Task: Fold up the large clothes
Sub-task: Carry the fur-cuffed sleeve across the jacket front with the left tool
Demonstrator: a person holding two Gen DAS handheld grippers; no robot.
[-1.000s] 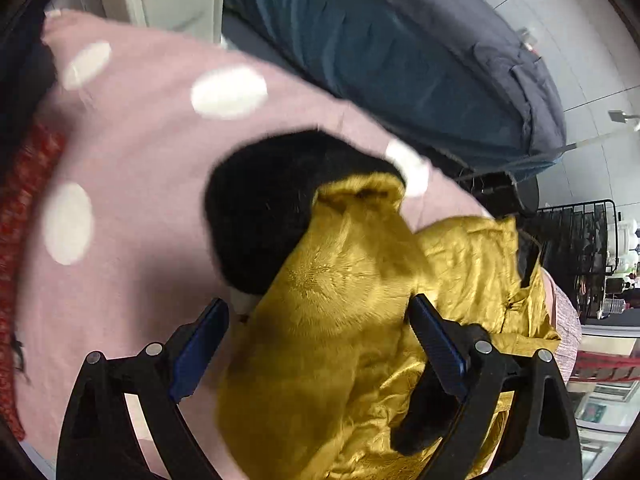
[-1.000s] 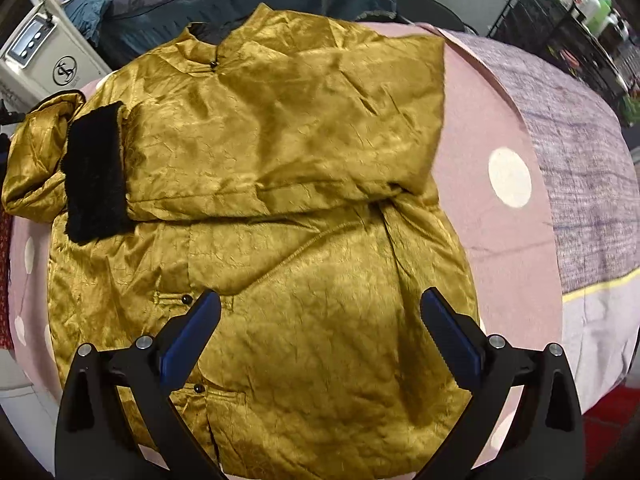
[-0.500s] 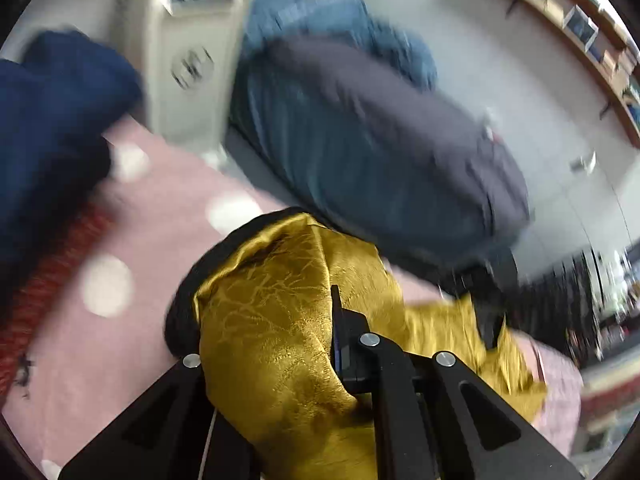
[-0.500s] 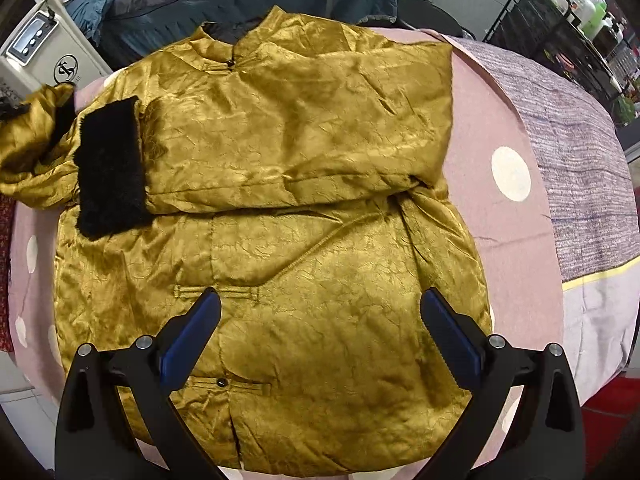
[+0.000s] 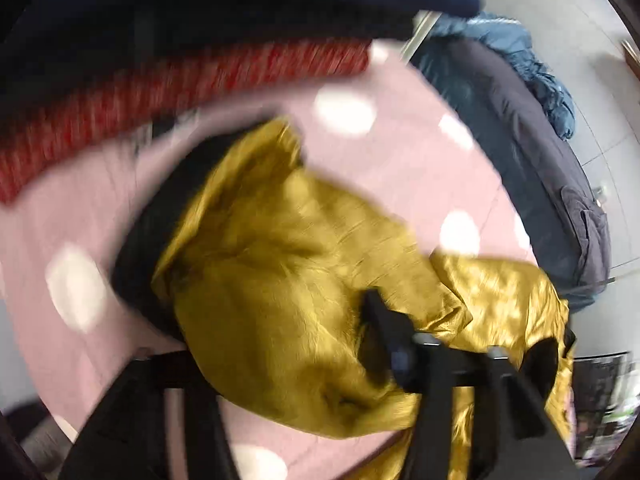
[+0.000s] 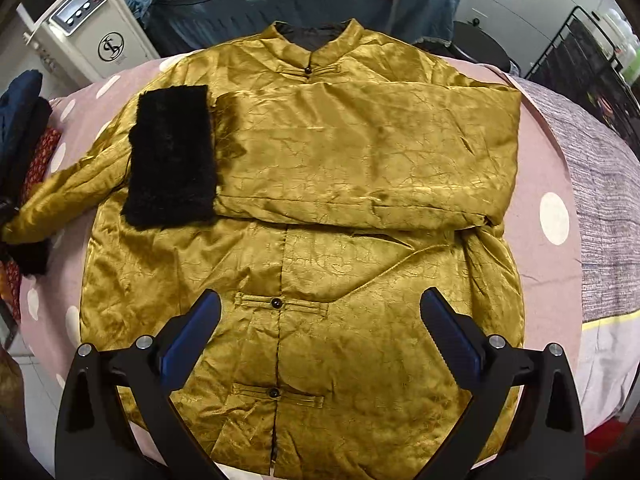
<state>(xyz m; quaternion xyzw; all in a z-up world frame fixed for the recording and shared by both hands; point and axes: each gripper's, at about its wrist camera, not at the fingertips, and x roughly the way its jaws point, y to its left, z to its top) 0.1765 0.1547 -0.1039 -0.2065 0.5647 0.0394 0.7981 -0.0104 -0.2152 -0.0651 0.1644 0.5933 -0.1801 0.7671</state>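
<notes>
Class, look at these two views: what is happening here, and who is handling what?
A person with two handheld grippers is folding a gold jacket spread on a pink dotted cover. One sleeve with a black fur cuff already lies folded across the chest. The left gripper is clamped on the other sleeve, out at the side. The right gripper hovers open above the hem, holding nothing.

The left wrist view is motion-blurred throughout. The gold sleeve (image 5: 280,280) hides the left gripper's (image 5: 304,344) fingertips, so its jaws are probably clamped. In the right wrist view the jacket's (image 6: 320,280) hem is cut off at six o'clock, and its far sleeve end at nine o'clock.
</notes>
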